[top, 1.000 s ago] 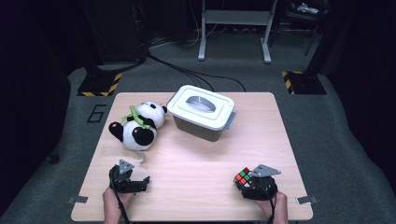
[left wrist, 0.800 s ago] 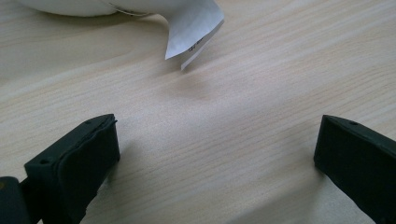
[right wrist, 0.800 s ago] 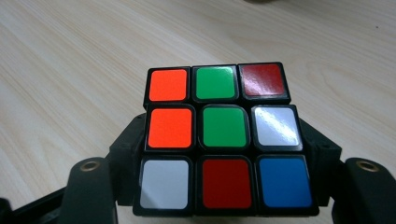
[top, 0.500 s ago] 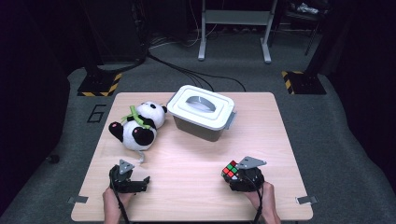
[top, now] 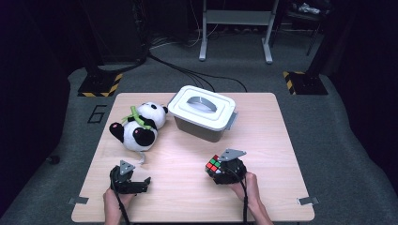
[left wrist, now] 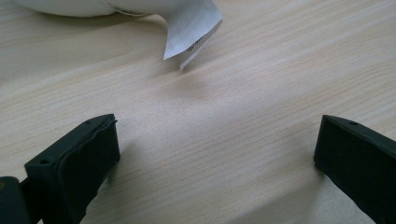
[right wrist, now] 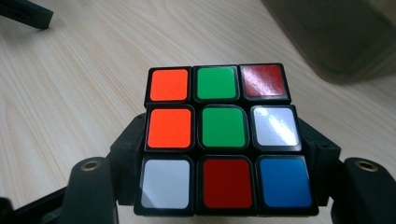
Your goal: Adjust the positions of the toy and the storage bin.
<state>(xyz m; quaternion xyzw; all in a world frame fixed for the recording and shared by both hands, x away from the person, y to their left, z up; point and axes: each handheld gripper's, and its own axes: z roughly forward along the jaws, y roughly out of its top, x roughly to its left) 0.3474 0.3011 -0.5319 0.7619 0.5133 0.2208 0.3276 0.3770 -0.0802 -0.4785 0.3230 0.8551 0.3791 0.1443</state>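
The puzzle cube [top: 213, 166] sits clamped in my right tool [top: 224, 171] — near the front of the worktop [top: 263, 140], just short of the lidded box [top: 202, 113]. My left tool [top: 136, 183] rests with its jaws apart and nothing between them — the toy panda [top: 136, 129] lies beyond it.

Panda plush [top: 138, 129] lying beside lidded grey bin [top: 202, 113], wooden table [top: 272, 136]

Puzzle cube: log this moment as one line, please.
right tool: shut on puzzle cube | cube: off table | left tool: open, empty | box: lidded
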